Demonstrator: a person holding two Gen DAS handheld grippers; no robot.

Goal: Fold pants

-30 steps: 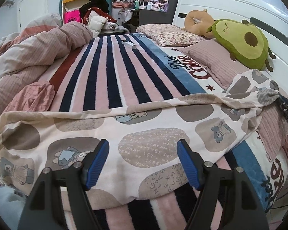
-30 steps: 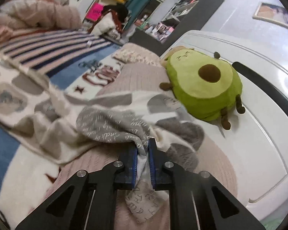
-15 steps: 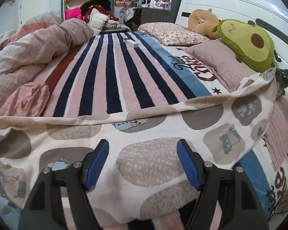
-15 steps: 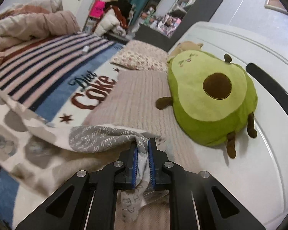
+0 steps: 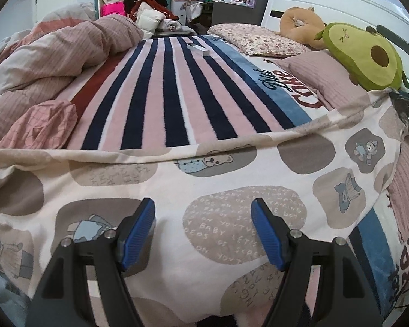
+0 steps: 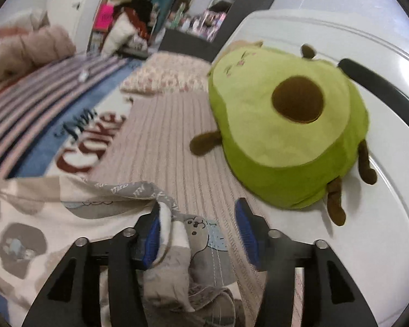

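Cream pants [image 5: 231,185] printed with grey patches and teddy bears lie stretched across the striped bed. My left gripper [image 5: 203,218] hovers open just over their near part, with nothing between its blue pads. In the right wrist view, one end of the pants [image 6: 68,218] lies bunched on the pink pillow. My right gripper [image 6: 198,209] is opening there. The cloth end sits between the jaws and drapes against the left pad [image 6: 152,231]; the right pad is clear of it. That gripper also shows as a dark shape [image 5: 406,100] at the left view's right edge.
A green avocado plush [image 6: 286,136] leans on the white headboard [image 6: 340,41] just beyond the right gripper. A floral pillow [image 5: 259,41] and a tan plush lie farther back. A heaped pink duvet [image 5: 54,54] fills the left side. A small white box [image 5: 199,49] rests on the striped blanket [image 5: 163,95].
The right gripper carried the pants' end toward the pillow and avocado plush, pulling the pants straighter, then its jaws parted and let go of the cloth. The left gripper shifted slightly and stayed open.
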